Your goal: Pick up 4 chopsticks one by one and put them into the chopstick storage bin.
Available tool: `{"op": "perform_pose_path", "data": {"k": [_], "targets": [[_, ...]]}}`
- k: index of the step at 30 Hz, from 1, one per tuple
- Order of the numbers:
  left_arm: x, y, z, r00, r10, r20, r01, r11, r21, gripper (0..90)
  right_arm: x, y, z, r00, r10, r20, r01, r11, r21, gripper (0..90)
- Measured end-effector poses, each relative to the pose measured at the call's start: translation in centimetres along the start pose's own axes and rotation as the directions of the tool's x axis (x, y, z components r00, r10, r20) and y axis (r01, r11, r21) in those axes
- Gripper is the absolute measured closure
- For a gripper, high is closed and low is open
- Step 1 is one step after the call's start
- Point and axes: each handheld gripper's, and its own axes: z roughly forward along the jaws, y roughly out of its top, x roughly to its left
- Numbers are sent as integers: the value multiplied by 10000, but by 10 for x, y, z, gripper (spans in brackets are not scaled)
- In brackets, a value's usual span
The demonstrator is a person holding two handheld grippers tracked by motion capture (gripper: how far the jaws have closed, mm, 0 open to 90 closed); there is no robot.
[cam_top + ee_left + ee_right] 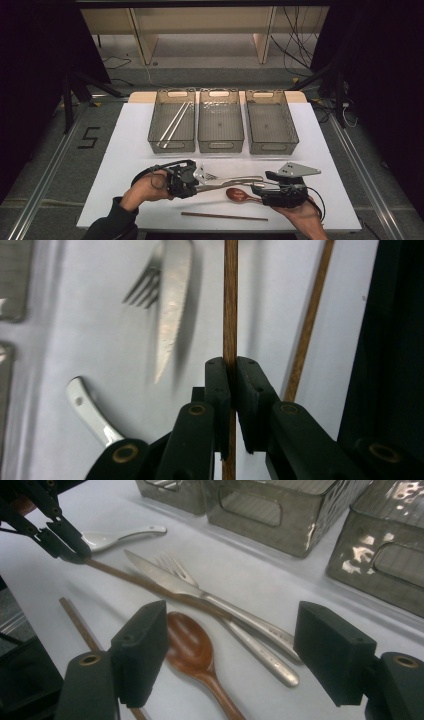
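Left gripper view: the left gripper (231, 372) pinches a wooden chopstick (230, 300) between narrow jaws, knife (172, 310) off to one side. Right gripper (232, 645) stands wide above a brown spoon (192, 645).

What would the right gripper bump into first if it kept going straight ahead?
Probably the brown wooden spoon: its bowl lies between the open right gripper and the silver knife beyond. Depth is hard to judge.
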Motion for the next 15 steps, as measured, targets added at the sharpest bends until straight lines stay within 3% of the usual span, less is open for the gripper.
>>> {"op": "perform_pose_path", "data": {"k": [3, 6, 10, 15], "targets": [[7, -4, -6, 9986, -508, -118, 504, 9982, -317, 838, -1, -2, -1, 10000, 39, 45, -38, 10000, -89, 305], [14, -8, -10, 9928, -1182, -183, 1164, 9899, -812, 838, -1, -4, -1, 10000, 44, 85, -44, 10000, -56, 304], [26, -13, -15, 9761, -2158, -238, 2103, 9671, -1432, 838, -1, -5, -2, 9999, 47, 94, -46, 10000, -64, 304], [41, -19, -25, 9534, -2995, -363, 2866, 9367, -2013, 837, -1, -7, -2, 9999, 98, 129, -97, 9999, -72, 304]]}}
